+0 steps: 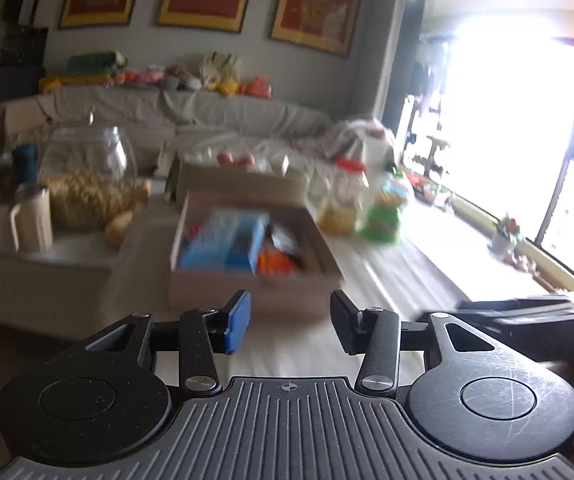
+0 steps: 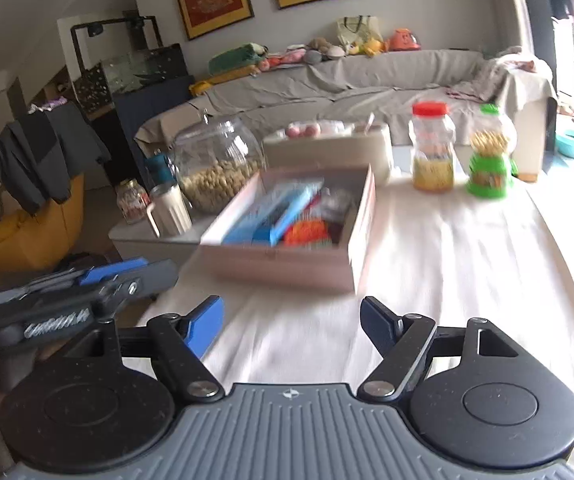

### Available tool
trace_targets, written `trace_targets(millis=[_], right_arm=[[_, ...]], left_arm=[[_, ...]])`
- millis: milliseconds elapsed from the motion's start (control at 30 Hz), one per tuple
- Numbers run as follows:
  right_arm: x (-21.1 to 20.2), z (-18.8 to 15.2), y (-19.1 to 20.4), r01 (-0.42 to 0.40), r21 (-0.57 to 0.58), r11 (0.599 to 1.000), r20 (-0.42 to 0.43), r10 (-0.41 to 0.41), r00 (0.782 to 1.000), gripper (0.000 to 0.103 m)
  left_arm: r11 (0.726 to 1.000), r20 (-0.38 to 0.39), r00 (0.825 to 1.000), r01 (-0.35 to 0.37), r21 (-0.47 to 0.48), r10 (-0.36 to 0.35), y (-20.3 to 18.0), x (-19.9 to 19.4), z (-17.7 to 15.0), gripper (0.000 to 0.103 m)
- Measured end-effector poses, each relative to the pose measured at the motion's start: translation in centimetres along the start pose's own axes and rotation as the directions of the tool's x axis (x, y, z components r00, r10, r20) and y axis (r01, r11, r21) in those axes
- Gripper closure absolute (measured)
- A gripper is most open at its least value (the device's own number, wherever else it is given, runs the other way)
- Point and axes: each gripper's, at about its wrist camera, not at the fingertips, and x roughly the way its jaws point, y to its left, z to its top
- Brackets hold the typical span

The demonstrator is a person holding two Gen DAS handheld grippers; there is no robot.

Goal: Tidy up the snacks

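Already, the cardboard box [image 2: 287, 220] on the white counter [image 2: 447, 280] held several snacks, a blue packet [image 2: 275, 212] and an orange one [image 2: 307, 232] among them, so much of the sorting looked done. At about one o'clock from the box, a red-lidded jar [image 2: 433, 148] and a green-lidded jar [image 2: 489, 156] stood outside it, perhaps left to place. Both claws were released and empty: the left claw [image 1: 290, 322] and the right claw [image 2: 292, 330] hovered short of the box. Blur hid the packet labels, and the box's far corner was unreadable.
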Motion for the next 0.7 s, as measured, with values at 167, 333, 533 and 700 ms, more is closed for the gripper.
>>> trace_targets(millis=[167,333,533,700], right_arm=[[-1.5,-3.6,1.8,0.089,-0.053,0.995,0.004,-0.088,0.996,0.027],[-2.8,-4.5,1.9,0.096,-0.042,0.995,0.026,-0.095,0.995,0.027],[-2.8,-4.7,2.0,0.087,-0.038,0.996,0.000,-0.087,0.996,0.026],[-2.9,-5.0,2.4,0.083,-0.050,0.995,-0.003,-0.083,0.997,0.026]], left_arm=[[0.999,-0.081,0.996,0.044,-0.028,-0.046,-1.6,-2.4,-2.5,0.089],[0.996,-0.080,0.993,-0.081,0.038,0.084,-3.2,-3.3,-2.9,0.089],[0.996,-0.081,0.993,-0.079,0.046,0.082,-3.4,-3.5,-2.8,0.089],[0.996,-0.095,0.992,-0.085,0.033,0.088,-3.2,-3.4,-3.0,0.089]])
